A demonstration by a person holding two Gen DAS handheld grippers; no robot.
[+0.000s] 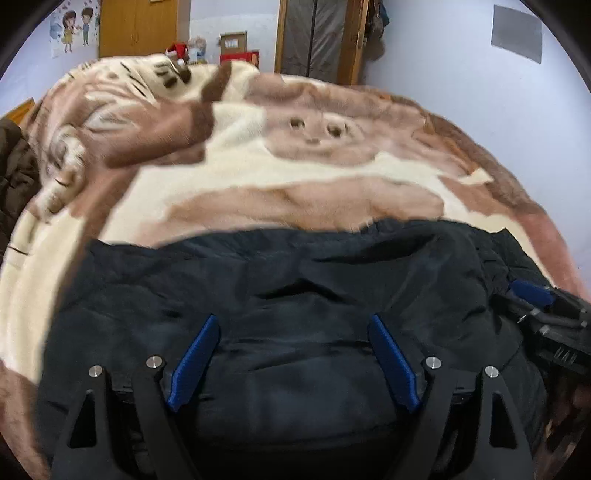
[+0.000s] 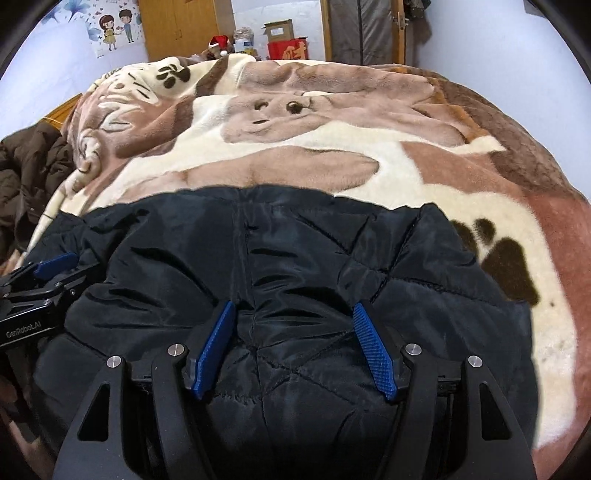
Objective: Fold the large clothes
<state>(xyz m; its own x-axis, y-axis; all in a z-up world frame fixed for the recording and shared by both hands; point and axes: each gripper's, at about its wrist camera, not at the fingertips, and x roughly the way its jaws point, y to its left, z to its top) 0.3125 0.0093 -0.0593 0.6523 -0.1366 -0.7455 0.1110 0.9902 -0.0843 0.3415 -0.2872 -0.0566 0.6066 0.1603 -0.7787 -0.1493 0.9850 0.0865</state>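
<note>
A black quilted jacket (image 1: 295,266) lies folded into a wide bundle on the near part of the bed, also filling the lower half of the right wrist view (image 2: 184,251). My left gripper (image 1: 293,319) hovers over its left part, jaws wide apart, nothing pinched between the blue pads. My right gripper (image 2: 294,305) stands open over the jacket's right part near a centre seam, with fabric beneath it but not clamped. The two grippers are side by side: a blue fingertip (image 1: 532,291) of the right one shows at the left view's edge, and a blue fingertip (image 2: 55,264) of the left one shows in the right view.
A cream and brown plush blanket (image 2: 332,147) with a cartoon animal and paw prints covers the bed. A brown padded coat (image 2: 29,166) is heaped at the left edge. Boxes, a red hat, a wooden wardrobe (image 2: 184,26) and a door stand beyond the far end.
</note>
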